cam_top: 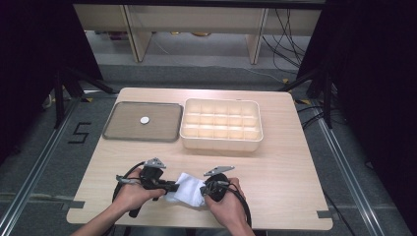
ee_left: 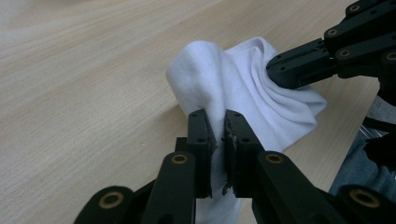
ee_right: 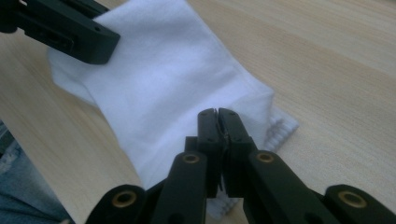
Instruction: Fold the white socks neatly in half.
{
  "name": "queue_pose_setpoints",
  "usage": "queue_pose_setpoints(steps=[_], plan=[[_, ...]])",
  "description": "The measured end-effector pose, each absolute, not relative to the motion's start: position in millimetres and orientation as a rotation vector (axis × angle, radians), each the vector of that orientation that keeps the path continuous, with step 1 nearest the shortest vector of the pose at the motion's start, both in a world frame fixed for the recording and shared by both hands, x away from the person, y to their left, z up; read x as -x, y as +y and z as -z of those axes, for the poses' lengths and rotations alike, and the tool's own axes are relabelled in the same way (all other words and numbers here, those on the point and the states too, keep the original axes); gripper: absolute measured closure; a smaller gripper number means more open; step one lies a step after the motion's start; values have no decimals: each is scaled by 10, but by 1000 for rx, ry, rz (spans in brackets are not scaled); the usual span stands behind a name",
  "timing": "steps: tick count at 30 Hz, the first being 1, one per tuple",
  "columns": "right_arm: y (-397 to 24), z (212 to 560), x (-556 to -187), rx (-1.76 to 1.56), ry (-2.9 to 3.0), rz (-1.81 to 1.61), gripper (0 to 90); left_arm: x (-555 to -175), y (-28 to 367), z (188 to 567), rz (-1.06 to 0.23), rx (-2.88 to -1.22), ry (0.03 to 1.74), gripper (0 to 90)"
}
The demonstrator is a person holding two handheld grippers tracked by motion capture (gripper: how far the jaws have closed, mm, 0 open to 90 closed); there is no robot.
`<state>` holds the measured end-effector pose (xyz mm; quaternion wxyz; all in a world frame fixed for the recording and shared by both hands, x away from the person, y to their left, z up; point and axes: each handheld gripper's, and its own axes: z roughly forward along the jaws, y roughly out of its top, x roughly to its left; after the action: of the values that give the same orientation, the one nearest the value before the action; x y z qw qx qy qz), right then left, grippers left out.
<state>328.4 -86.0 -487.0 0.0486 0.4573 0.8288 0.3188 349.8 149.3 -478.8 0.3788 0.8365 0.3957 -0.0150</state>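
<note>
A white cloth [cam_top: 186, 191] lies bunched on the table [cam_top: 275, 172] in the lower centre of the high view, directly between the two grippers. The left gripper [ee_left: 217, 133] has its jaws pinched nearly closed on a raised fold of the cloth. The right gripper [ee_right: 218, 122] has its jaws pressed together on the opposite edge. The fabric is soft, creased and plain white, with a ribbed hem [ee_right: 280, 128] visible in the right gripper view.
</note>
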Motion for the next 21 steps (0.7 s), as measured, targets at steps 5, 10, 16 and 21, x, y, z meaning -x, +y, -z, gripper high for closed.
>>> queue_pose_setpoints(steps=[5, 10, 16, 21], plan=[[-844, 4752, -3257, -1413, 2507, -1007, 860, -3496, 1492, 4791, 36, -2136, 1011, 814], [-707, 4632, -3230, -1338, 2546, -1056, 900, -3492, 1491, 4790, 36, -2127, 1013, 813], [-574, 4814, -3286, -1368, 2616, -985, 900, -3496, 1518, 4774, 47, -2126, 1007, 812], [-560, 4876, -3316, -1404, 2610, -956, 900, -3485, 1514, 4756, 50, -2110, 1011, 811]])
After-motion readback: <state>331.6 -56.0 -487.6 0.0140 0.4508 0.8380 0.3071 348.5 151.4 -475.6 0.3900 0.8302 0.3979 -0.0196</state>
